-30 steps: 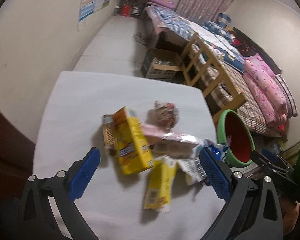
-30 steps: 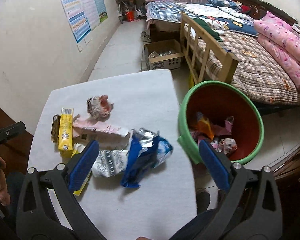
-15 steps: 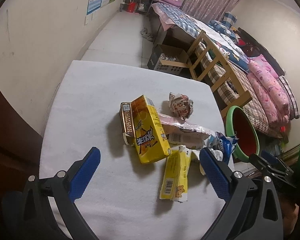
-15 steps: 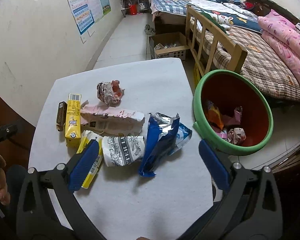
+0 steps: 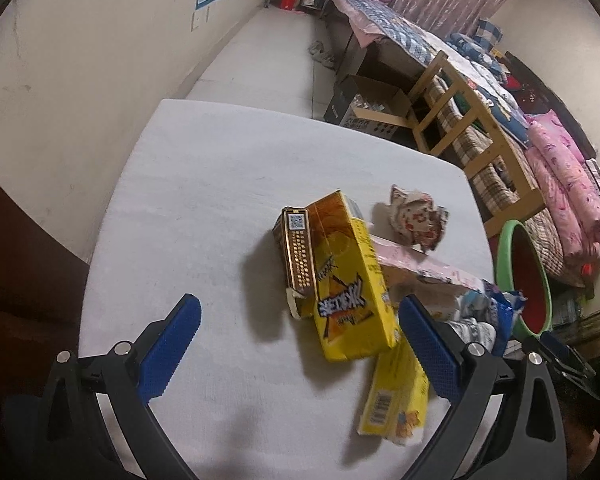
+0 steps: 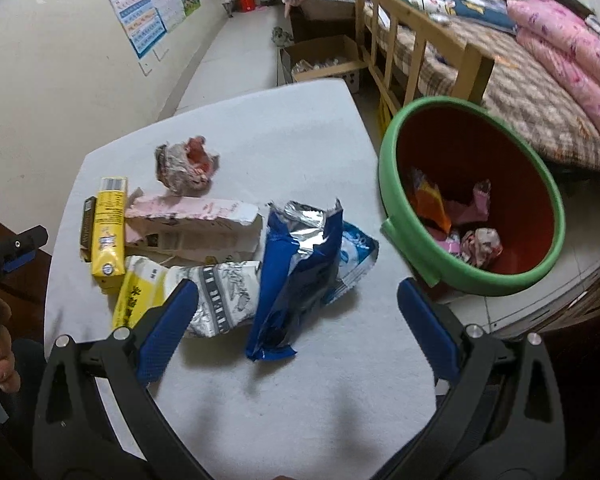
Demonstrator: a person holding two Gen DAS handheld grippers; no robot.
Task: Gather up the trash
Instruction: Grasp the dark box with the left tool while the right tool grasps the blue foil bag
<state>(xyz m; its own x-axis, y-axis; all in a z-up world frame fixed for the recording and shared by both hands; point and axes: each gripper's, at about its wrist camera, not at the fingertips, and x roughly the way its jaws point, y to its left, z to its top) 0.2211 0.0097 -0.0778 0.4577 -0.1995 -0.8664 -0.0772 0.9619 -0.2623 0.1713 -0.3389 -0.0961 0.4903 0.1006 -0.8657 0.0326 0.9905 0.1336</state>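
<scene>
Trash lies in a heap on the white table [image 5: 188, 200]: a yellow carton [image 5: 350, 284] [image 6: 108, 232] with a brown box [image 5: 298, 256] leaning on it, a crumpled wrapper [image 5: 416, 220] [image 6: 186, 168], a torn pink-and-white packet [image 6: 196, 228], a yellow pack [image 5: 396, 396], a grey printed bag [image 6: 224, 296] and a blue foil bag [image 6: 296, 264]. My left gripper [image 5: 296, 320] is open, low over the table, just short of the yellow carton. My right gripper [image 6: 298, 304] is open above the blue foil bag. A green-rimmed red bin [image 6: 472, 196] [image 5: 524, 276] holding wrappers stands right of the table.
A wooden bed frame [image 6: 416, 48] with bedding stands beyond the bin. A cardboard box [image 6: 324, 60] sits on the floor past the table's far edge. A wall with a poster [image 6: 148, 4] runs along the left. A hand [image 6: 0, 344] holds the other gripper at far left.
Both grippers have moved closer to the trash heap, which now looks larger. The left one has swung left so the yellow carton sits nearer its right finger. Both stayed open.
</scene>
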